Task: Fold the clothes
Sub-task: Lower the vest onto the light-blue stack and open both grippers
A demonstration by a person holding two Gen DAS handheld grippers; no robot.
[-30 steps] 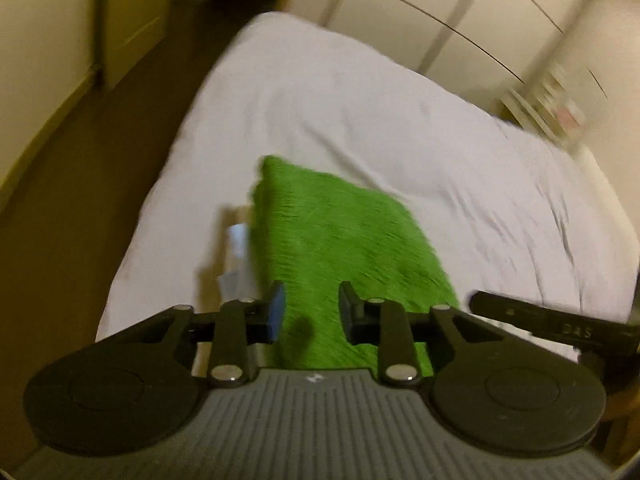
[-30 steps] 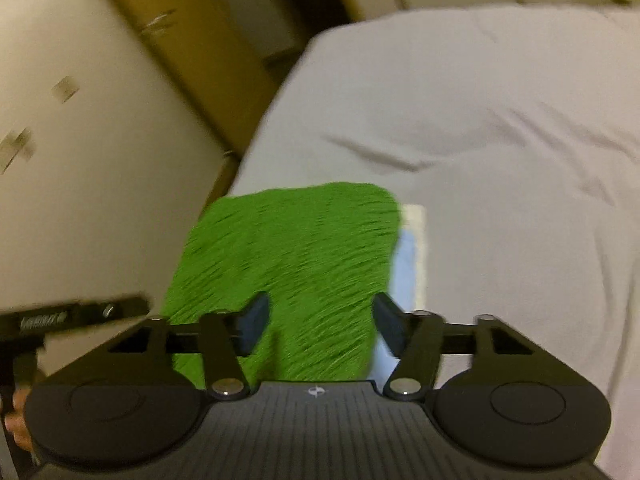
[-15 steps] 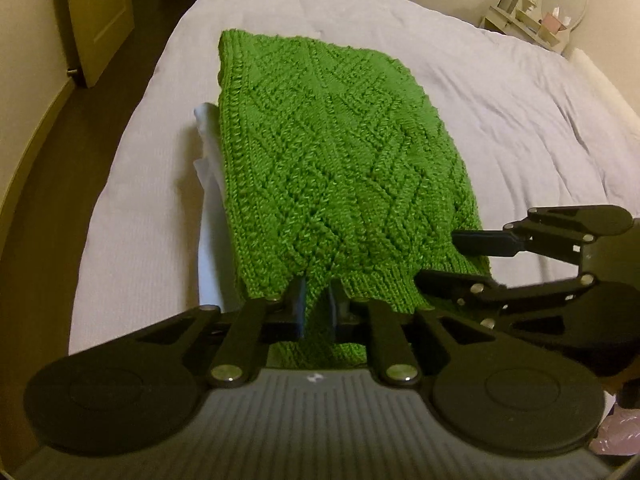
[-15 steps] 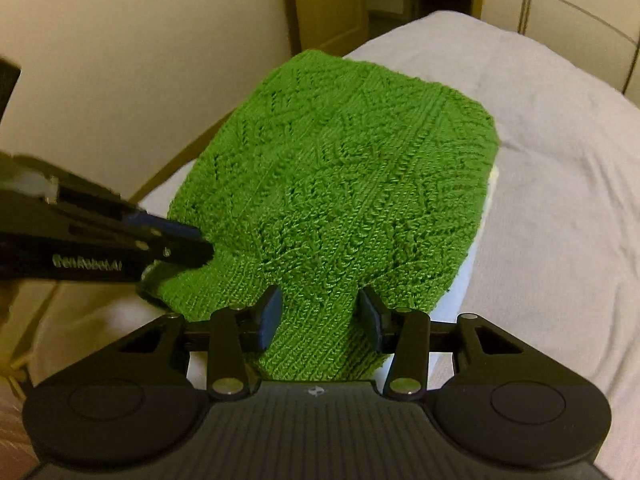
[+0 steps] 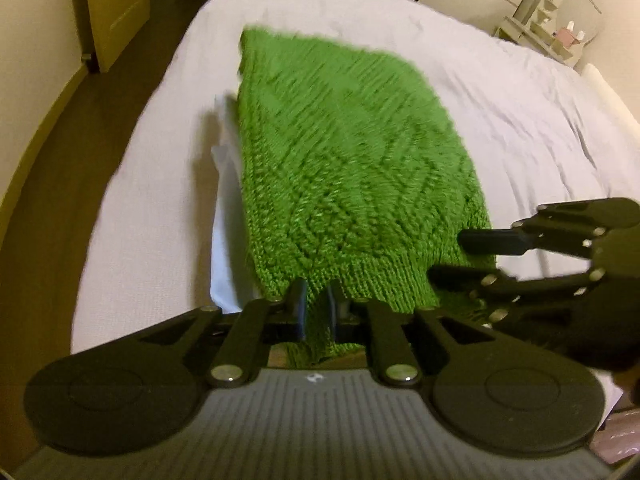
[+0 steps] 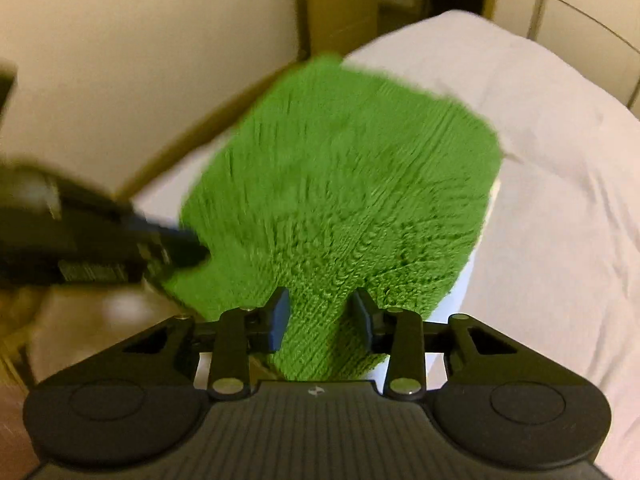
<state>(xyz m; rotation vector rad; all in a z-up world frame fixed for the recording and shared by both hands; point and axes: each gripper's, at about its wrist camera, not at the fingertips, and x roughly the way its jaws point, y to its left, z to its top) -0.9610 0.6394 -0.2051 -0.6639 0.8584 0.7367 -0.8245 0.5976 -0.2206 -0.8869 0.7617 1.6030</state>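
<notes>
A big bed [image 5: 500, 92] with a white sheet fills the room, and a yellow door [image 5: 116, 8] stands at 11 o'clock. A green knitted sweater [image 5: 344, 152] lies on the bed on top of a white cloth [image 5: 226, 248]. The left gripper [image 5: 316, 304] pinches the sweater's near edge at 6 o'clock. The right gripper [image 6: 320, 316] has its two fingers spread apart, with the green edge between them.
</notes>
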